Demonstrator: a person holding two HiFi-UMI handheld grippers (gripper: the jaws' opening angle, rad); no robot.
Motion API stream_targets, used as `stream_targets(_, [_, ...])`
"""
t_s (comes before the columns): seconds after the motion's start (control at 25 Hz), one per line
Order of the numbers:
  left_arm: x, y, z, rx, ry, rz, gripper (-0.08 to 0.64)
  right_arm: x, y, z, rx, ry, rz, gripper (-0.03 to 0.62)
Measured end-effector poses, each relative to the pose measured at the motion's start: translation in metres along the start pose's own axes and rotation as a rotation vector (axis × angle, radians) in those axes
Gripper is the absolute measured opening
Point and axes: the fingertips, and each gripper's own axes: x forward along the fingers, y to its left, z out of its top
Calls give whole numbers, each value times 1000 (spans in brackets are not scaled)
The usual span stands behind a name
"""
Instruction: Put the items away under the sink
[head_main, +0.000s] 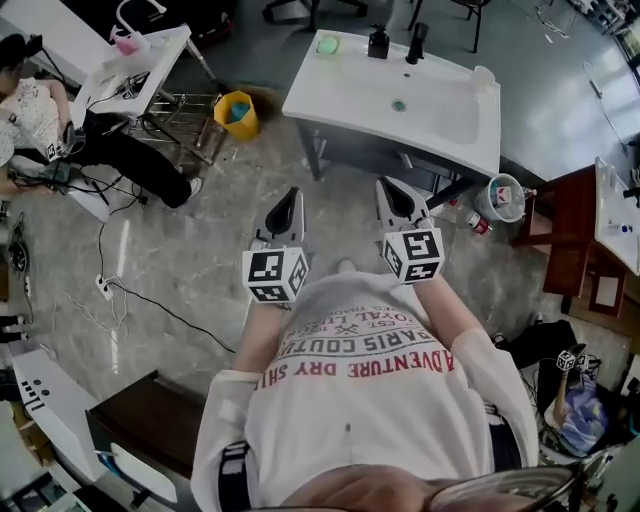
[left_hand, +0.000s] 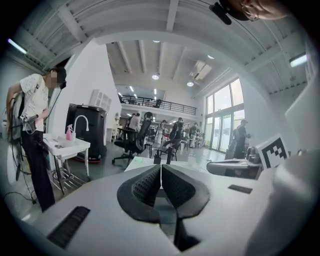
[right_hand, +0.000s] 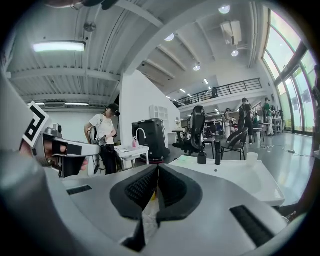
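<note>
Likely the approach step: left gripper and right gripper are both pressed together, nothing plainly held. The sink is top centre, a sponge on its back edge. Next, probably spread a jaw pair and reach for it.

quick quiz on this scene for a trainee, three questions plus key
1. True or false: the left gripper has its jaws apart.
2. The bucket on the floor left of the sink is: A red, B yellow, C black?
3. Fill in: on the sink, the black soap dispenser stands between the green sponge and the ___.
Key: 1 false; 2 B; 3 faucet.
</note>
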Motion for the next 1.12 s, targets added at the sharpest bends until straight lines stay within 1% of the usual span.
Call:
stream_targets(0.16, [55,9,10,2,26,-22,27,35,-43,1,31,22,-50,26])
stream_targets(0.28, [89,14,8,-5,52,-44,27,52,-65,-2,53,33,-76,26])
stream_targets(0.4, [124,21,9,4,69,-67,27,71,-86,-6,65,41,-107,26])
stream_targets(0.56, [173,30,11,29,87,-123,28,106,-114,-7,86,39,-166,26])
stream_targets(0.68, [214,45,21,47,90,-164,28,138,-132,3,93,22,-214,26])
stream_targets(0.88, [289,80,46,39,108,-248,28,202,-155,24,101,19,-307,26])
stream_targets(1.0, [328,93,50,41,117,-298,27,234,-171,25,110,19,-351,26])
stream_targets(1.12, [371,108,58,40,132,-327,27,273,-189,28,121,29,-381,26])
